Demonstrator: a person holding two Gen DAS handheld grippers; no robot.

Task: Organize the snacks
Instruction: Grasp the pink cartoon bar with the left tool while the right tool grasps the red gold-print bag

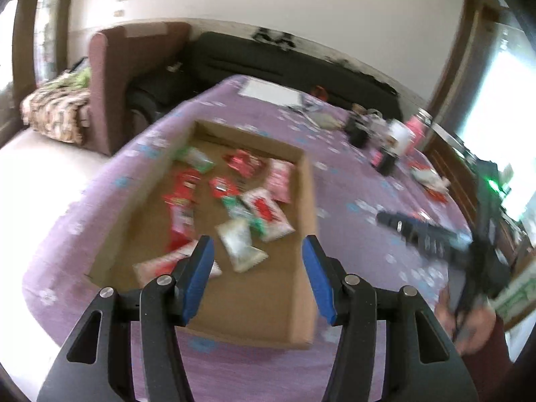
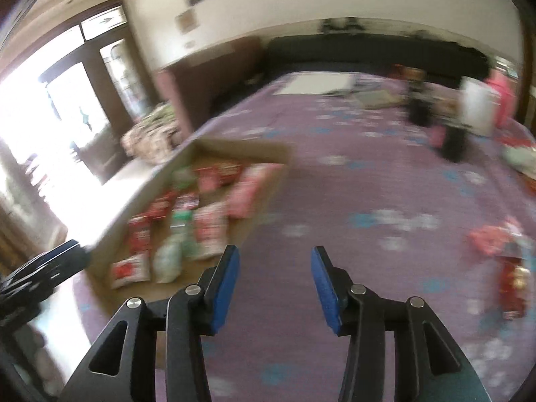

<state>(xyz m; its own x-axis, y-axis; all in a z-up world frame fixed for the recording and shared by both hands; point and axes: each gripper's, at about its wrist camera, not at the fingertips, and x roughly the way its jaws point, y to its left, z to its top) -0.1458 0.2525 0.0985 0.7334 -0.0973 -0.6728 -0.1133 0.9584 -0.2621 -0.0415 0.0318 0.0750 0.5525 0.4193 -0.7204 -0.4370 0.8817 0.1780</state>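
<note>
a: both your tongs, left gripper (image 1: 258, 246) and right gripper (image 2: 274, 256), gape, holding nothing.
b: most snacks (image 1: 234, 201) lie in the box (image 1: 306, 221); swing right to the loose packets (image 2: 502, 251), then close.

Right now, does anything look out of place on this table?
Yes. Most snack packets lie in the cardboard box, but a few red and pink packets sit loose on the purple tablecloth, apart from the box. Both grippers are open and empty.
</note>
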